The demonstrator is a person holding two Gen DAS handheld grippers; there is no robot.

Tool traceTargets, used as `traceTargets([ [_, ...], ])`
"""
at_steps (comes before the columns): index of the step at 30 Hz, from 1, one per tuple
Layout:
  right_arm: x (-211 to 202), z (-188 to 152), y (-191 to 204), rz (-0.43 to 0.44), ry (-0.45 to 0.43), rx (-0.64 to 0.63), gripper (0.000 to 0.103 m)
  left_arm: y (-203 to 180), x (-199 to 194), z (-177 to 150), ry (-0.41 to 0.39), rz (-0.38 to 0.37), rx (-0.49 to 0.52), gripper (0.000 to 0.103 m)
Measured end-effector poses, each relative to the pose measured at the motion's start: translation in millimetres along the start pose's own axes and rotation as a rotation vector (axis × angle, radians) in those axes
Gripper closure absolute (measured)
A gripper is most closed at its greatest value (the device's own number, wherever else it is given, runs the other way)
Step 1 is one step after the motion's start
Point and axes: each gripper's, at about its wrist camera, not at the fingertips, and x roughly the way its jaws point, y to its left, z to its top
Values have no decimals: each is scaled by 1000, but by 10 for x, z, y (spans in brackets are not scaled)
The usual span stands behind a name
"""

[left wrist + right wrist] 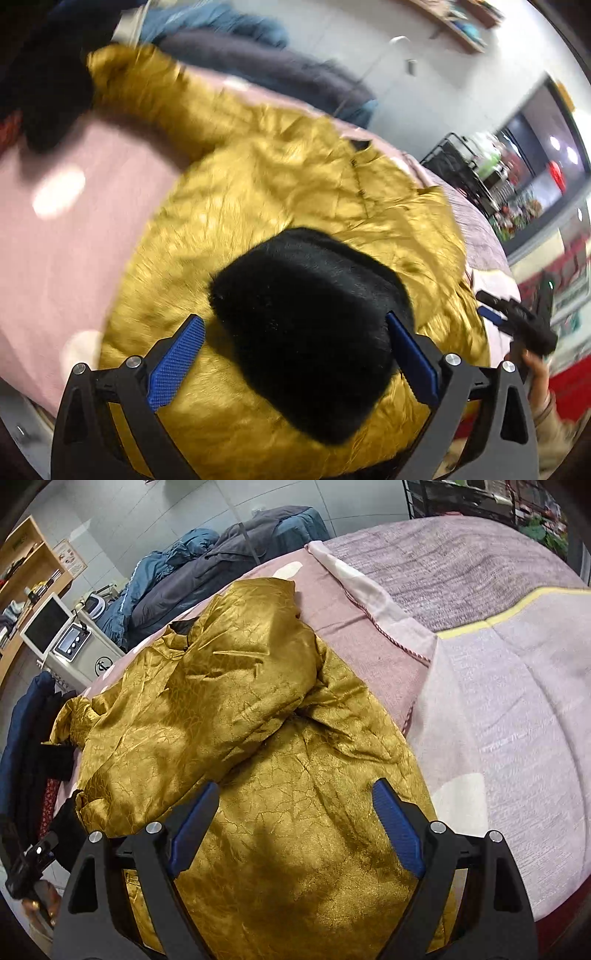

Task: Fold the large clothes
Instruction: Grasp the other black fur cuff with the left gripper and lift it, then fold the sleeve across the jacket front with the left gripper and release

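Gold satin jacket (236, 720), one, two hand-held grippers

This looks like a bedroom in a home: a wide bed (369, 635) with pink sheet, a lilac blanket (498, 701), a blue-grey quilt (221, 565) behind, a wooden shelf (26, 565) and a small monitor (44, 624).

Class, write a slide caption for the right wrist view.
Open right claw above a crumpled gold garment on a pink bedspread.

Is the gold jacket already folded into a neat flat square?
No, the gold jacket lies rumpled and spread out across the pink bed cover.
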Motion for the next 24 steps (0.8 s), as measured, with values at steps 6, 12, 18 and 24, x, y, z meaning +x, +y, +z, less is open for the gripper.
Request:
traceTargets([
  [6,-10,139,61,-164,-48,-162,19,-237,291,103,32,-42,23,29],
  [12,69,306,-182,-142,-2,-64,19,-453,379,587,-25,22,99,78],
  [18,52,431,-138,-118,-16,-53,19,-1122,7,1521,-284,40,340,93],
  [24,100,421,-150,-117,-14,-38,19,-1303,31,2017,-350,75,407,94],
])
